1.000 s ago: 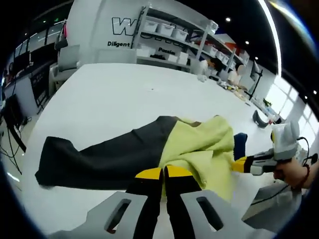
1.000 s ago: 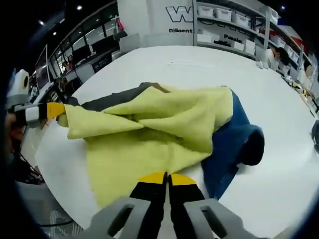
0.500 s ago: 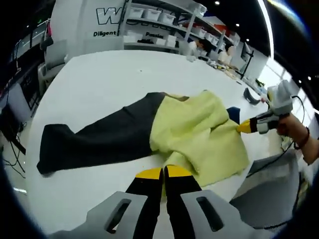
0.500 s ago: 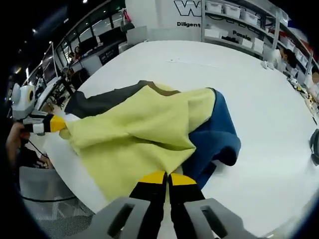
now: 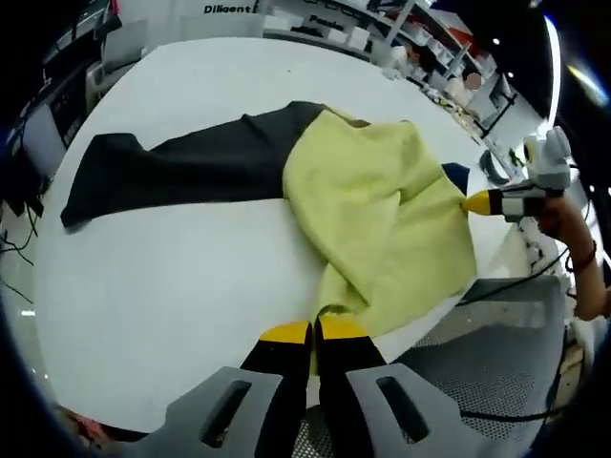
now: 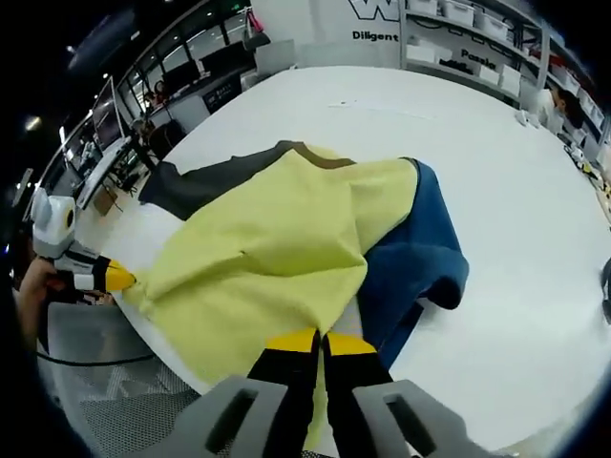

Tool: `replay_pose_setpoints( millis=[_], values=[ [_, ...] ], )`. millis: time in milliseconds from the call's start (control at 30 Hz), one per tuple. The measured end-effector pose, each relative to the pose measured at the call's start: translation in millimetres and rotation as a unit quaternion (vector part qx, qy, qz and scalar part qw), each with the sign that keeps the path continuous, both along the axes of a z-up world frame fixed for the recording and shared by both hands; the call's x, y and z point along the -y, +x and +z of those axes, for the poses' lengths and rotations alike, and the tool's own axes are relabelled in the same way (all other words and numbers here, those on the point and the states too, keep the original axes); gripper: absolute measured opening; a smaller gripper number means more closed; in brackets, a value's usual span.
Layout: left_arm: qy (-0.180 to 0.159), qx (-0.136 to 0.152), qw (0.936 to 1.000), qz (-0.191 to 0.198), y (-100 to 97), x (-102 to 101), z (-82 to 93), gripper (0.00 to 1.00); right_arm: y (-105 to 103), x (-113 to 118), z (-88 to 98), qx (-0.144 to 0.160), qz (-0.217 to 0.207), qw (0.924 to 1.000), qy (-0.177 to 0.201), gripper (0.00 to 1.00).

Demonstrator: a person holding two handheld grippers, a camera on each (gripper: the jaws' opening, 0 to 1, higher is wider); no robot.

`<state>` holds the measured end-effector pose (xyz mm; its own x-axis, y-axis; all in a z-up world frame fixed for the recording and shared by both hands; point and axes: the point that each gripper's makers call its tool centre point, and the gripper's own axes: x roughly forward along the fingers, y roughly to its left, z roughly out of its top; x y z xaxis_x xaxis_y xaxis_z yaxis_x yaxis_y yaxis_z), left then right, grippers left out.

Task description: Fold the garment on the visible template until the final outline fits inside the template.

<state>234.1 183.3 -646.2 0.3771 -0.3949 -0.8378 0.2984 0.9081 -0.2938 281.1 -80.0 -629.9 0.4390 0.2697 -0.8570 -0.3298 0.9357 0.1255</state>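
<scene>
A garment lies spread on the white round table (image 5: 162, 277): yellow body (image 5: 382, 215), dark grey sleeve (image 5: 181, 162) and blue sleeve (image 6: 420, 258). My left gripper (image 5: 313, 330) is shut on one corner of the yellow hem at the table's near edge. My right gripper (image 6: 322, 336) is shut on the other hem corner. In the left gripper view the right gripper (image 5: 470, 203) holds the yellow cloth taut at the right. In the right gripper view the left gripper (image 6: 122, 278) pinches the hem at the left. The yellow body (image 6: 267, 243) lies mostly flat, and the dark grey sleeve (image 6: 215, 179) stretches away behind it.
A grey mesh chair (image 5: 477, 372) stands just off the table's edge below the hem. A person's hand (image 5: 573, 234) holds the right gripper. Shelves with white boxes (image 6: 477, 29) and desks with screens (image 6: 124, 134) line the room beyond the table.
Both grippers have drawn the yellow hem back toward the table's near edge. The bunched folds in the yellow body have pulled out flatter, and more of the blue sleeve shows.
</scene>
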Motion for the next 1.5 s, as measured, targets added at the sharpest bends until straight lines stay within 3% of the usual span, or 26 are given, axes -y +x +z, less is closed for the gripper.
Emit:
replay_pose_setpoints(
  millis=[267,367,467,500,600,667,867,1133,1333,1500],
  values=[
    [0.033,-0.007,0.9994,-0.012,-10.4,-1,-13.3,0.04,-6,6,-13.9,-0.014,0.003,0.9999,-0.005,0.00],
    [0.042,0.017,0.9988,-0.017,-7.2,-3,-9.2,0.06,-8,8,-12.6,-0.013,0.002,0.9999,0.002,0.00],
    [0.072,0.061,0.9955,-0.012,5.4,-12,-1.4,0.08,-3,10,-4.4,0.005,-0.005,0.9999,0.014,0.10],
    [0.072,0.060,0.9955,-0.015,5.0,-12,1.9,0.11,0,11,-1.0,0.010,-0.008,0.9998,0.019,0.13],
    [0.023,0.095,0.9952,0.006,19.3,-2,19.6,0.26,6,12,7.5,0.019,-0.012,0.9993,0.028,0.19],
    [-0.002,0.109,0.9941,0.006,26.9,6,30.7,0.29,14,10,16.3,0.037,-0.012,0.9983,0.044,0.25],
    [-0.004,0.144,0.9895,-0.003,54.6,14,46.8,0.41,32,1,34.8,0.046,-0.002,0.9950,0.088,0.37],
    [-0.015,0.183,0.9830,-0.003,90.0,25,58.7,0.66,69,6,53.4,0.083,0.014,0.9932,0.080,0.59],
    [-0.024,0.207,0.9781,-0.003,121.9,27,67.2,0.67,94,10,55.4,0.099,0.026,0.9924,0.069,0.72],
    [-0.009,0.221,0.9753,-0.006,151.5,25,68.1,0.70,116,14,55.7,0.104,0.028,0.9920,0.067,0.76]
  ],
)
